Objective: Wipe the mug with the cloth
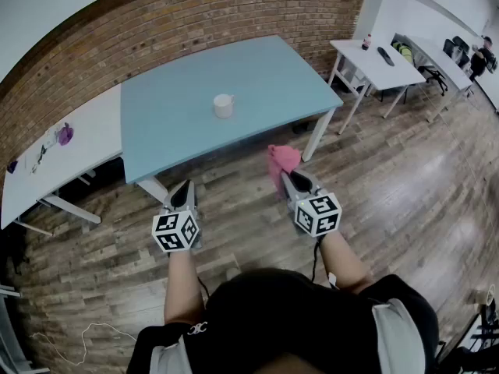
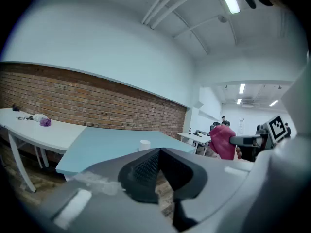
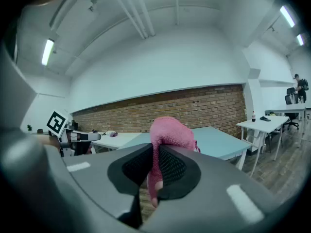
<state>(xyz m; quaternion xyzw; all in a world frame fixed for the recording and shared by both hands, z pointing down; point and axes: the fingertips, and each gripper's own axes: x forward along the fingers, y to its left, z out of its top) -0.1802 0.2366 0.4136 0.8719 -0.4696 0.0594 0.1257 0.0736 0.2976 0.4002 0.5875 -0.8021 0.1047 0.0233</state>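
Observation:
A white mug (image 1: 224, 105) stands alone near the middle of the light blue table (image 1: 257, 76); in the left gripper view the mug (image 2: 145, 143) is small and far off. My right gripper (image 1: 290, 180) is shut on a pink cloth (image 1: 282, 160), which bunches above its jaws, well short of the table's front edge. In the right gripper view the cloth (image 3: 167, 135) hangs pinched between the black pads. My left gripper (image 1: 184, 195) is shut with nothing in it, held over the floor before the table. From the left gripper view the cloth (image 2: 223, 141) shows at right.
A white table (image 1: 54, 170) with small items adjoins the blue one on the left. More white desks (image 1: 378, 65) stand at the back right, with a person seated far off. A brick wall (image 1: 156, 29) runs behind the tables. Wooden floor lies under both grippers.

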